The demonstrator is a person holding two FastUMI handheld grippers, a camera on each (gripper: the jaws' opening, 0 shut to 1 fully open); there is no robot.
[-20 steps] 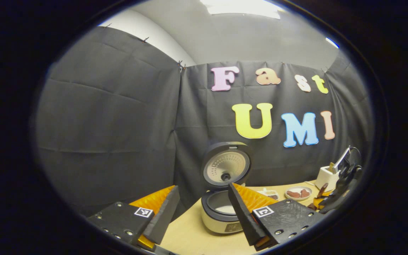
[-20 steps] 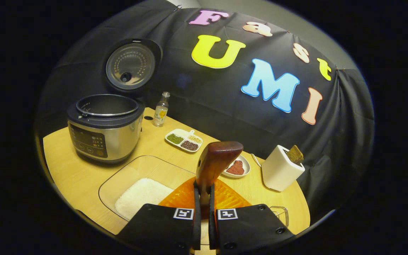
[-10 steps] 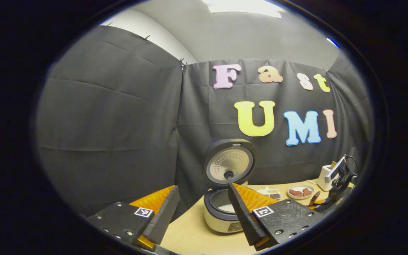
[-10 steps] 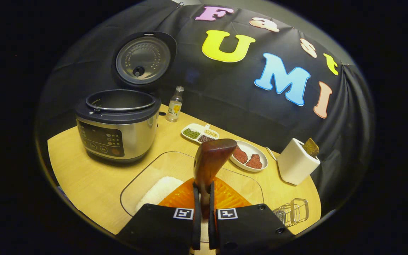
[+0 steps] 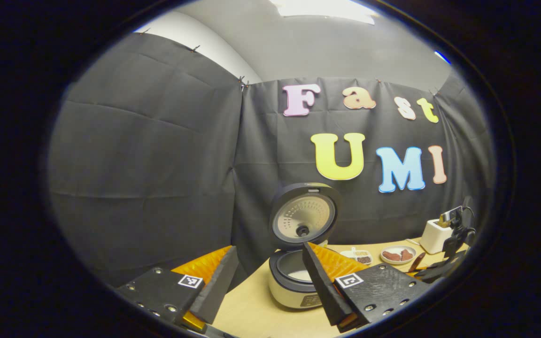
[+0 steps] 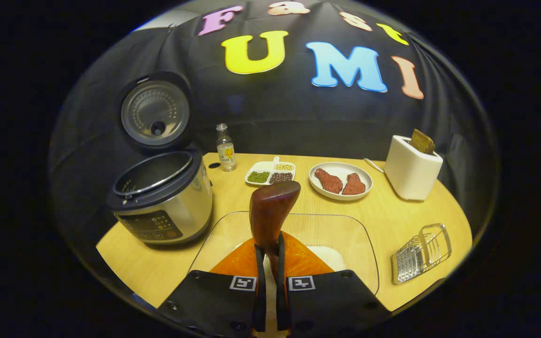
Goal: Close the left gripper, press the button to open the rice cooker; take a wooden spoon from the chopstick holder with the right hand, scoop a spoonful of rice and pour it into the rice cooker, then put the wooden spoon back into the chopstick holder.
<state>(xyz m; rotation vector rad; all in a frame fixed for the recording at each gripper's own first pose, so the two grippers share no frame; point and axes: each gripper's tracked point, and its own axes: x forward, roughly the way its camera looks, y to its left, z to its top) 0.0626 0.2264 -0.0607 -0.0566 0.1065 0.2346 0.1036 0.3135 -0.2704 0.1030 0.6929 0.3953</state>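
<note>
In the right gripper view, my right gripper [image 6: 269, 251] is shut on the stem of a dark wooden spoon [image 6: 272, 206], whose broad end rises over a glass dish [image 6: 350, 220] holding white rice [image 6: 329, 256]. The rice cooker [image 6: 165, 206] stands to the left with its lid [image 6: 155, 112] raised and its pot open. The white chopstick holder [image 6: 411, 173] stands at the back right. In the left gripper view, my left gripper [image 5: 270, 279] hangs open and holds nothing. It is in front of the open rice cooker [image 5: 294, 281]. The right gripper [image 5: 444, 265] shows at the far right there.
On the wooden table [image 6: 392, 220], a small bottle [image 6: 225, 154], a divided tray of beans [image 6: 270, 172] and a plate of red meat [image 6: 341, 180] stand along the back. A wire rack [image 6: 421, 253] lies near the front right edge. The table's round edge is close in front.
My right gripper has swung with the spoon, so the cooker has slid left and the glass dish now sits squarely under it. The left gripper has barely moved.
</note>
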